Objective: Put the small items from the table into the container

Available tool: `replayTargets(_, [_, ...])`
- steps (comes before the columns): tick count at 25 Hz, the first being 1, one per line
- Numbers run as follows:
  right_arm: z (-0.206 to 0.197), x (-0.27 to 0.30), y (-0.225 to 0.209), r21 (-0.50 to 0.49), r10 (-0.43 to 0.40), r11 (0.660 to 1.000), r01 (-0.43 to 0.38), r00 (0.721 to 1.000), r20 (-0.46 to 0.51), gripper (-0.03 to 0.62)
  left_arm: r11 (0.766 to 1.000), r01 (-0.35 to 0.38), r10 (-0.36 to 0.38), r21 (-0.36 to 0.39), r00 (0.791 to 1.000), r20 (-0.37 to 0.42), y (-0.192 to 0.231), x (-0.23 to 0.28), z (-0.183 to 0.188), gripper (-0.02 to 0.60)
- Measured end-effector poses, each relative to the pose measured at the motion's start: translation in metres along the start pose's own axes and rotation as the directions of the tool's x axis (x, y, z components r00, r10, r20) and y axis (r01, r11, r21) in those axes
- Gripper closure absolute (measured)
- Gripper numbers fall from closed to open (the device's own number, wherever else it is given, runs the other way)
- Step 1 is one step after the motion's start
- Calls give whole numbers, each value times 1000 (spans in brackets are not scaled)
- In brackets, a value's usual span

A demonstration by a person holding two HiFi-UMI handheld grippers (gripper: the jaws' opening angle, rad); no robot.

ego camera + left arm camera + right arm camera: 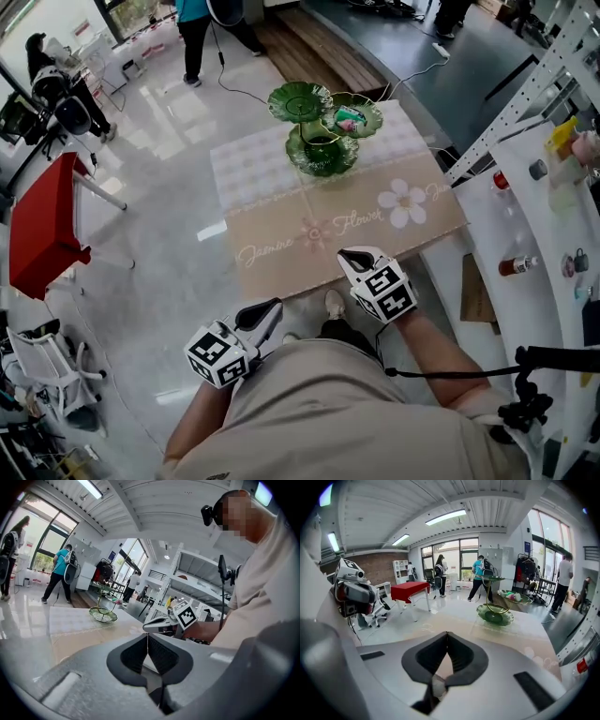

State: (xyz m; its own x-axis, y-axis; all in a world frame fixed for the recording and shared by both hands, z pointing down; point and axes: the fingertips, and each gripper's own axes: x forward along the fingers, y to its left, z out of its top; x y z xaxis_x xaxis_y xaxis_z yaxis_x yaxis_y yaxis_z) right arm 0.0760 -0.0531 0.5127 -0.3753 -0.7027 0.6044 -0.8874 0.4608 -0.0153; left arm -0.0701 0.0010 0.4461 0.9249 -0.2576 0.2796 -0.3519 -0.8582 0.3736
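Observation:
A green glass tiered dish stand (319,131) sits at the far end of the table (281,239), which has a beige flowered cloth. Small coloured items (349,119) lie in its right-hand dish. Both grippers are held close to my body at the table's near edge, far from the stand. My left gripper (274,309) hangs just off the edge, and its jaws (148,637) meet with nothing between them. My right gripper (352,255) is over the near edge of the cloth. It is shut and empty (447,633). The stand (495,614) is ahead to its right.
A red table (42,225) stands on the floor at the left, with a white chair (37,366) below it. A white shelf unit with bottles (516,265) runs along the right. People (192,28) stand beyond the table's far end.

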Motion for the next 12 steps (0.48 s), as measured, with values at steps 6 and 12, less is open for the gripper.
replayTargets(6, [-16, -15, 63, -6, 30, 1000, -30, 1000, -8, 579, 1000, 17, -17, 7, 1000, -7, -13, -28, -17, 573])
replayTargets(12, [-28, -27, 109, -29, 40, 999, -40, 999, -15, 579, 1000, 29, -29, 10, 999, -17, -23, -50, -35, 572])
